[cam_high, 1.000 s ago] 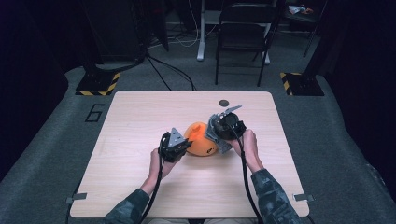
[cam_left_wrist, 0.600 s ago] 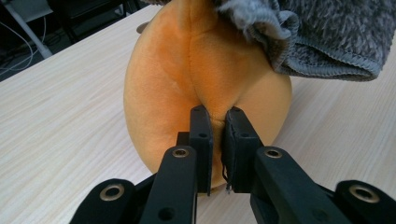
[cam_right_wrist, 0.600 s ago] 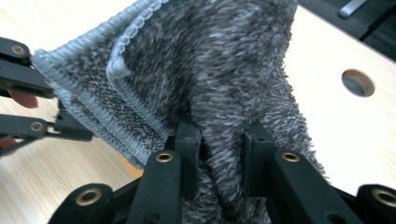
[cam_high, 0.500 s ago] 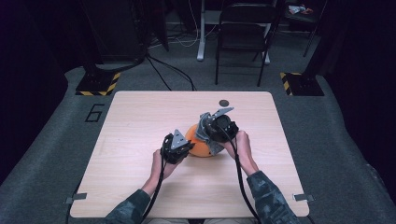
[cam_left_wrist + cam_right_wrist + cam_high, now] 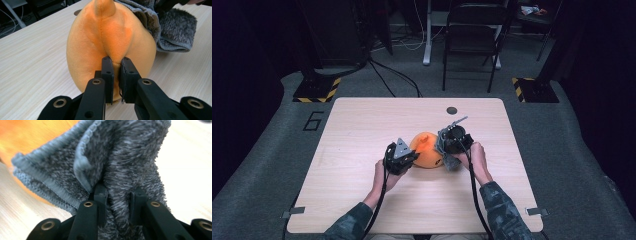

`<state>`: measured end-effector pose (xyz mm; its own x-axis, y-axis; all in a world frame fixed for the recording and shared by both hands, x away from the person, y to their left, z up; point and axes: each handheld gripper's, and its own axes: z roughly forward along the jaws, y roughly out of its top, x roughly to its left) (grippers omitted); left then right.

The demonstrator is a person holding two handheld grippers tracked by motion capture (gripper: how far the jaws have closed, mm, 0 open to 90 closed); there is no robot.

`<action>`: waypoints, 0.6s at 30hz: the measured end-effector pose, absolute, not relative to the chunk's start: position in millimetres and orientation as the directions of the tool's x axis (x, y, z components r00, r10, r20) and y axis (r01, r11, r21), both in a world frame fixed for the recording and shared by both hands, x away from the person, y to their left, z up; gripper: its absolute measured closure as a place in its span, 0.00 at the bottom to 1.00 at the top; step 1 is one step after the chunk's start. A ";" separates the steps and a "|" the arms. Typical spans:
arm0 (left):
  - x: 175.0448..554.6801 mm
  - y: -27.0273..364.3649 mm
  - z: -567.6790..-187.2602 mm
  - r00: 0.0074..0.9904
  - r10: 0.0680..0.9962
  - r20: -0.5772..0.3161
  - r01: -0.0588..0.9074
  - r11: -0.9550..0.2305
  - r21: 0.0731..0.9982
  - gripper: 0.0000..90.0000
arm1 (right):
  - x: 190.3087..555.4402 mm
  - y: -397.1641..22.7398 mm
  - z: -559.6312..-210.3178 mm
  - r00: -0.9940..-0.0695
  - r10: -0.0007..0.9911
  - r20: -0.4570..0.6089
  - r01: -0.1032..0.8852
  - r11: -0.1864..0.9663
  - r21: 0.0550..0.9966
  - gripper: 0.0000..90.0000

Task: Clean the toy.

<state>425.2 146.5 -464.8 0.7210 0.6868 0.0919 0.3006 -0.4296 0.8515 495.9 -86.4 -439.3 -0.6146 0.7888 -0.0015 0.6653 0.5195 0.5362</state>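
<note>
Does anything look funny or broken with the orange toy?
Nothing looks broken. The orange plush toy is only pinched where the left tongs squeeze a fold of its fabric. The grey fuzzy cloth, bunched in the right tongs, sits against the toy. No tear or spill shows.

The right gripper [image 5: 117, 195] had its two black fingers [image 5: 100, 195] pinched on a fold of fuzzy grey cloth [image 5: 125, 157]. Behind the cloth's ribbed hem lay an orange plush thing [image 5: 30, 135], on the pale wooden counter [image 5: 185, 170].
</note>
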 end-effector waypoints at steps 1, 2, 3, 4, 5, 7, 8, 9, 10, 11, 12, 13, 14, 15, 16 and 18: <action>424.9 146.4 -464.7 0.723 0.684 0.093 0.300 -0.432 0.850 0.92 | 496.5 -86.4 -442.1 -0.602 0.799 0.003 0.676 0.507 0.535 0.81; 424.9 146.1 -464.9 0.722 0.685 0.098 0.295 -0.433 0.852 0.92 | 497.8 -87.6 -444.8 -0.601 0.799 0.006 0.679 0.507 0.530 0.81; 424.9 146.2 -464.7 0.723 0.684 0.096 0.297 -0.434 0.851 0.92 | 498.9 -88.5 -447.2 -0.598 0.802 0.007 0.686 0.507 0.521 0.81; 424.8 146.1 -464.8 0.723 0.684 0.097 0.296 -0.434 0.851 0.92 | 500.0 -89.4 -450.2 -0.593 0.805 0.010 0.692 0.503 0.518 0.81; 424.8 146.1 -464.8 0.723 0.684 0.097 0.296 -0.434 0.851 0.92 | 501.1 -90.4 -452.9 -0.588 0.809 0.011 0.699 0.502 0.510 0.81; 424.9 146.3 -464.8 0.723 0.684 0.098 0.296 -0.435 0.850 0.92 | 503.4 -92.0 -459.1 -0.580 0.814 0.015 0.713 0.499 0.492 0.81; 425.0 146.4 -464.8 0.723 0.684 0.098 0.296 -0.435 0.850 0.92 | 505.2 -93.7 -464.0 -0.579 0.815 0.008 0.718 0.505 0.479 0.81; 425.0 146.4 -464.9 0.723 0.685 0.092 0.299 -0.430 0.852 0.92 | 506.0 -94.1 -467.4 -0.576 0.817 0.008 0.725 0.506 0.467 0.81; 425.0 146.4 -464.9 0.723 0.685 0.092 0.299 -0.430 0.852 0.92 | 506.0 -94.1 -467.4 -0.576 0.817 0.008 0.725 0.506 0.467 0.81; 425.0 146.3 -464.8 0.723 0.684 0.097 0.295 -0.432 0.852 0.92 | 507.3 -94.3 -473.3 -0.569 0.822 0.017 0.738 0.502 0.452 0.81; 425.0 146.5 -464.8 0.723 0.684 0.097 0.294 -0.431 0.853 0.92 | 510.4 -95.8 -482.9 -0.571 0.821 0.018 0.747 0.510 0.427 0.81; 425.0 146.6 -464.9 0.722 0.685 0.096 0.294 -0.430 0.853 0.92 | 510.9 -96.2 -484.3 -0.568 0.822 0.025 0.752 0.506 0.423 0.81; 425.0 146.8 -465.0 0.720 0.687 0.095 0.296 -0.428 0.854 0.92 | 511.3 -96.8 -484.2 -0.569 0.822 0.030 0.752 0.505 0.424 0.81; 425.1 147.1 -465.0 0.721 0.687 0.094 0.296 -0.428 0.854 0.92 | 511.2 -97.0 -482.3 -0.572 0.820 0.022 0.748 0.511 0.423 0.81; 425.2 147.3 -465.3 0.720 0.688 0.092 0.297 -0.425 0.855 0.92 | 509.9 -96.6 -479.6 -0.566 0.824 0.012 0.750 0.509 0.422 0.81; 425.4 147.7 -465.2 0.720 0.688 0.090 0.298 -0.424 0.855 0.92 | 509.0 -98.4 -472.5 -0.562 0.827 0.000 0.750 0.509 0.423 0.81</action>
<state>425.4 147.7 -465.2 0.7203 0.6878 0.0901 0.2983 -0.4244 0.8549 509.0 -98.4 -472.5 -0.5620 0.8271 0.0000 0.7497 0.5094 0.4225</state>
